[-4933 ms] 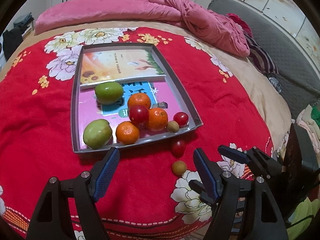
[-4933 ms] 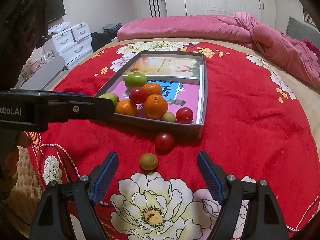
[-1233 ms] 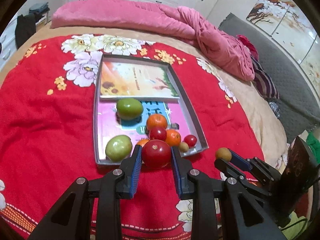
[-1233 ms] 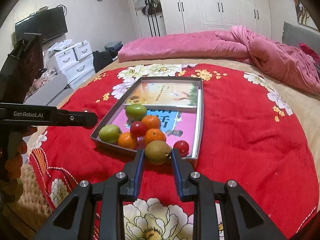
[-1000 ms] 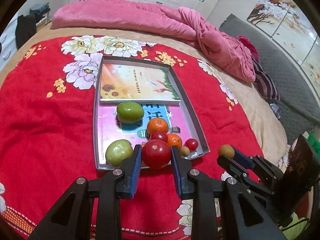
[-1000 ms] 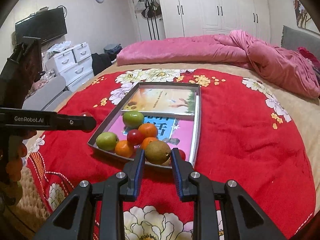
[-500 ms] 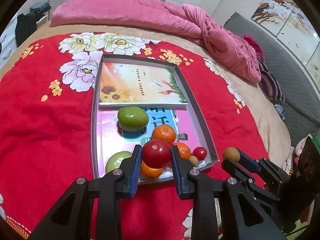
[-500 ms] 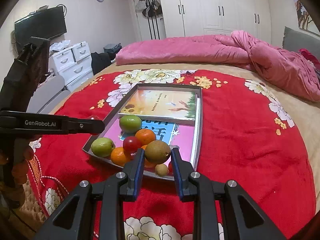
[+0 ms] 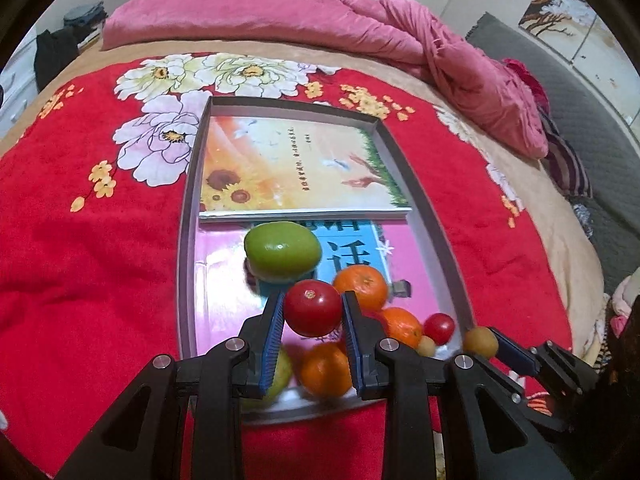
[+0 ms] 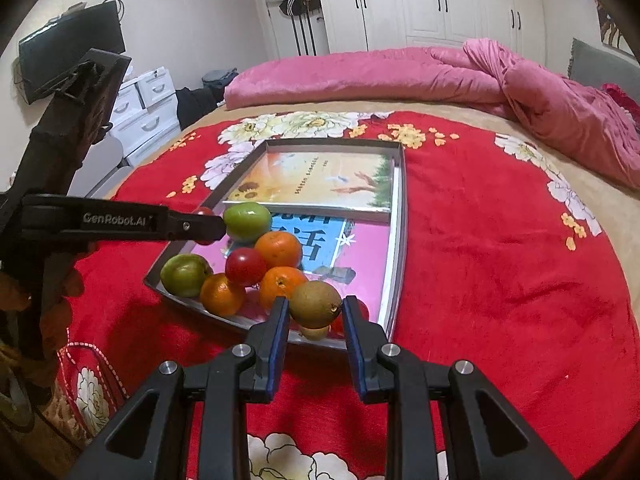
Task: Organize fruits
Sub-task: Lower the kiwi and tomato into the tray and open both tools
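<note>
My left gripper [image 9: 313, 300] is shut on a red tomato [image 9: 312, 312], hanging over the near half of the grey tray [image 9: 187, 240]. My right gripper [image 10: 315, 300] is shut on a brownish-green fruit [image 10: 314, 308] above the tray's near right corner [image 10: 394, 280]. In the left wrist view that fruit [image 9: 480, 340] shows at the right. Lying in the tray are a large green fruit [image 9: 283, 251], three oranges [image 9: 361, 287], a small red tomato [image 9: 439, 328] and a small tan fruit [image 9: 426, 346]. Another green fruit [image 10: 185, 274] sits at the near left corner.
Two books line the tray, a sunflower one [image 9: 296, 168] at the far end and a pink one [image 9: 224, 280] under the fruit. The tray rests on a red flowered blanket [image 9: 80, 260]. A pink duvet [image 9: 280, 12] lies beyond, white drawers [image 10: 148, 116] to the left.
Both grippers were open with the two fruits on the blanket; now each holds one. Over the last second both moved forward and down, coming over the tray.
</note>
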`<move>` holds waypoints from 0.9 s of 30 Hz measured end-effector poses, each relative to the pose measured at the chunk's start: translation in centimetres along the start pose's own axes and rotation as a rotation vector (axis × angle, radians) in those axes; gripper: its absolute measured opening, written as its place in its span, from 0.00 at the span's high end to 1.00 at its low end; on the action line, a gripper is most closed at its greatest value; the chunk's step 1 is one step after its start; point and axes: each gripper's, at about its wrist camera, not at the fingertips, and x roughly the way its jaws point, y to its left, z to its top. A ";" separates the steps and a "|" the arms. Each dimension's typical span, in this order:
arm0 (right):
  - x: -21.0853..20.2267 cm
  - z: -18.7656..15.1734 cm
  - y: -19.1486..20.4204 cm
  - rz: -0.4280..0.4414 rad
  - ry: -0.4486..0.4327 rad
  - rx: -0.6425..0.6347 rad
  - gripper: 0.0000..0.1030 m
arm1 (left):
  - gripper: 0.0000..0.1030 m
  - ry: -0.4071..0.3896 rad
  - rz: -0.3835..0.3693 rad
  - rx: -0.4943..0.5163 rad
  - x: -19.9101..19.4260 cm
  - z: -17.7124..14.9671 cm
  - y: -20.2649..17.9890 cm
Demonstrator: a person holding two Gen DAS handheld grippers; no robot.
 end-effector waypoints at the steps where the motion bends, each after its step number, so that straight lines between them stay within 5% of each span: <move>1: 0.2 0.0 -0.1 0.003 0.007 0.003 0.73 | 0.71 0.006 0.006 0.001 0.5 0.0 0.0; 27: 1.2 -0.6 -0.5 -0.007 0.064 0.034 0.73 | 0.71 0.038 0.015 -0.008 2.5 -0.5 0.5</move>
